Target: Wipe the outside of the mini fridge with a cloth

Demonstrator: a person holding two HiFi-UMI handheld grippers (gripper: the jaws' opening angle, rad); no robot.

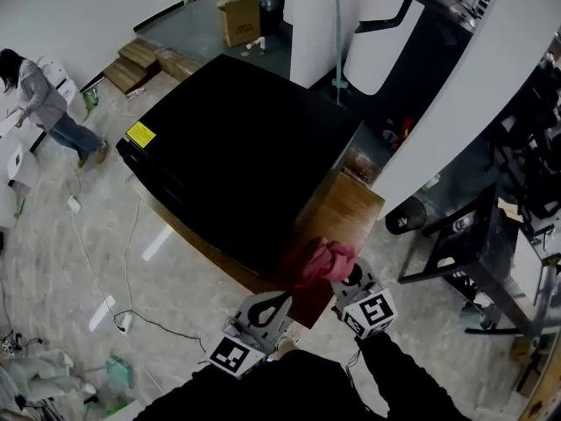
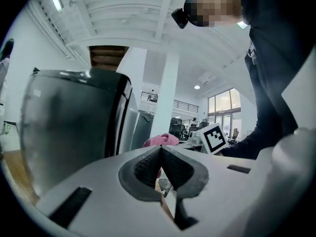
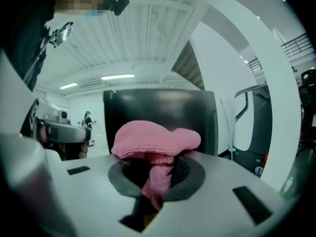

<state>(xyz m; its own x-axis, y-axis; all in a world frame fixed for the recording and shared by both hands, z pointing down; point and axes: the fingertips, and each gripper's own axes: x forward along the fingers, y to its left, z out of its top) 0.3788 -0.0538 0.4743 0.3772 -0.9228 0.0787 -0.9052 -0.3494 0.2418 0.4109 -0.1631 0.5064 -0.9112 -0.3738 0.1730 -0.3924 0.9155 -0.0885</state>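
Observation:
The black mini fridge (image 1: 237,147) stands on a low wooden base (image 1: 346,213); I look down on its top. My right gripper (image 1: 337,270) is shut on a pink cloth (image 1: 323,260), bunched against the fridge's near corner. In the right gripper view the cloth (image 3: 154,144) spills over the jaws, with the fridge's dark side (image 3: 160,110) just behind it. My left gripper (image 1: 273,303) hangs beside it, below the fridge's near edge, jaws pressed together on nothing. In the left gripper view the fridge (image 2: 74,127) looms at left and the cloth (image 2: 160,140) shows beyond the closed pads (image 2: 148,164).
A person (image 1: 44,103) stands at the far left near white equipment. Cables (image 1: 123,270) trail over the marble floor. A cardboard box (image 1: 238,20) and wooden steps (image 1: 136,64) lie beyond the fridge. A dark chair frame (image 1: 465,244) and a white column (image 1: 456,121) crowd the right.

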